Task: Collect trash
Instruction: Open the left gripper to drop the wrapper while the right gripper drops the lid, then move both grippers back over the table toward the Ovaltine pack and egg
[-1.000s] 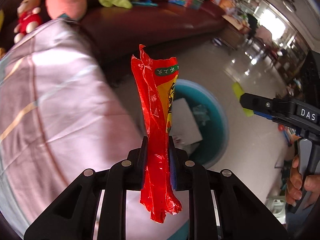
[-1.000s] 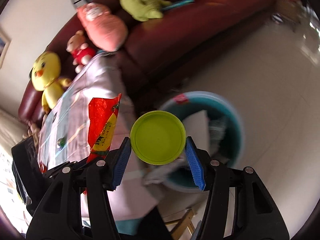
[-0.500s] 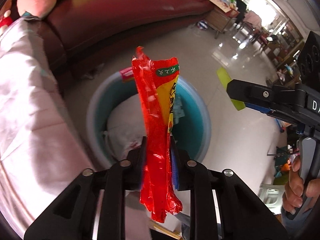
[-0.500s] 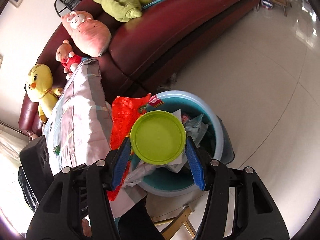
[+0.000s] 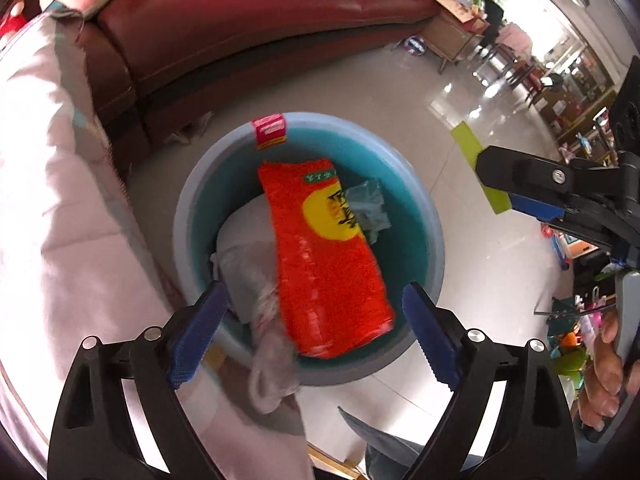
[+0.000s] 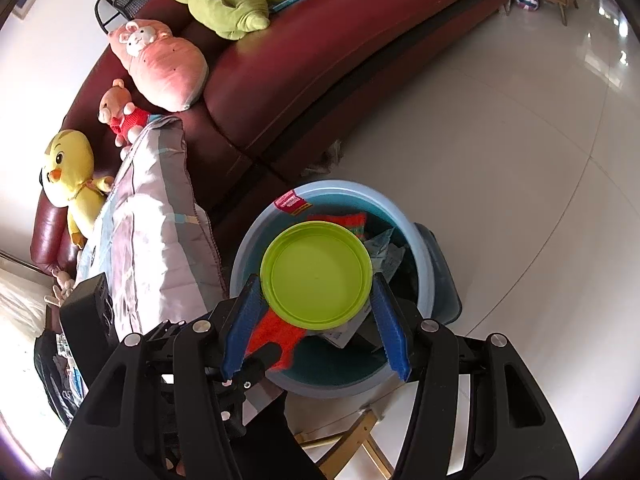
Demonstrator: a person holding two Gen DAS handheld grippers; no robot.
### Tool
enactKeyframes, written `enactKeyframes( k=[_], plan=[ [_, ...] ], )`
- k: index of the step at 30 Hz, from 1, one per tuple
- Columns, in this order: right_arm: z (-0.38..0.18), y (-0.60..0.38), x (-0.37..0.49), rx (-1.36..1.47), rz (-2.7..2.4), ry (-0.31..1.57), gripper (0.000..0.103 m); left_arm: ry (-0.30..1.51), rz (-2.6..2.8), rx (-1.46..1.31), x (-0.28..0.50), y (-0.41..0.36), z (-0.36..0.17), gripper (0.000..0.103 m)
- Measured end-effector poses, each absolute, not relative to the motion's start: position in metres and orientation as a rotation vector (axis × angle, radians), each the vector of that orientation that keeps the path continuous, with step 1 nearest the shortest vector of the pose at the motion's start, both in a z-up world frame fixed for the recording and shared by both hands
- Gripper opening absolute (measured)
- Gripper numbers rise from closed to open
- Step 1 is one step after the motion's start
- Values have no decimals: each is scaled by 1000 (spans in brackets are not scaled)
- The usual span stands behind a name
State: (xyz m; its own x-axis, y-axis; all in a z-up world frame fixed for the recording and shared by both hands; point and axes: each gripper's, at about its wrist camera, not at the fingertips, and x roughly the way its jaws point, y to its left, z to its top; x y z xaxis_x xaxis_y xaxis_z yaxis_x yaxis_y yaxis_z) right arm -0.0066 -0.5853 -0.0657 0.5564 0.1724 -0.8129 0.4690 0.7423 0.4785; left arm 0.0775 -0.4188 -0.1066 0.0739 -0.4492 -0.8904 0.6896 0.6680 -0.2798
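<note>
A blue round bin (image 5: 426, 204) stands on the floor below both grippers. My left gripper (image 5: 314, 300) hovers over it, jaws opening wide. The red and yellow snack wrapper (image 5: 320, 248) is loose between and below them, touching neither pad, blurred over the bin's inside. My right gripper (image 6: 316, 285) is shut on a lime-green round lid (image 6: 316, 274), held flat above the bin (image 6: 422, 252). The red wrapper (image 6: 276, 334) shows under the lid in the right wrist view. In the left wrist view the right gripper (image 5: 520, 196) is at the right, a hand (image 5: 600, 384) on its handle.
White paper and a clear plastic bag (image 5: 248, 264) lie in the bin. A dark red sofa (image 6: 320, 60) with plush toys (image 6: 76, 172) curves behind it. A pink quilt (image 5: 52, 200) drapes close on the left. Shiny tiled floor (image 6: 520, 140) spreads to the right.
The left jaws have gone from shut on the upright red wrapper to wide apart, and the wrapper has dropped flat toward the bin. Both grippers have moved over the bin.
</note>
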Motion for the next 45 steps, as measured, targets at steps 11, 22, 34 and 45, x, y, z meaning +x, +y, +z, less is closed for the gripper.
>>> enactKeyframes(
  k=[11,22,34,45],
  plan=[
    [-86,-563,25,707,-167,1063,54,1200,-837,206,79,-386,-91,93],
    [-98,-553,34,734,-182,1111,75,1180,-833,186,77,-363,-83,93],
    [-76,-523,33,667,-182,1134,77,1144,-773,129,79,-311,-65,96],
    [-49,-453,58,574,-108,1135,77,1105,-692,37,91,-224,-50,97]
  ],
)
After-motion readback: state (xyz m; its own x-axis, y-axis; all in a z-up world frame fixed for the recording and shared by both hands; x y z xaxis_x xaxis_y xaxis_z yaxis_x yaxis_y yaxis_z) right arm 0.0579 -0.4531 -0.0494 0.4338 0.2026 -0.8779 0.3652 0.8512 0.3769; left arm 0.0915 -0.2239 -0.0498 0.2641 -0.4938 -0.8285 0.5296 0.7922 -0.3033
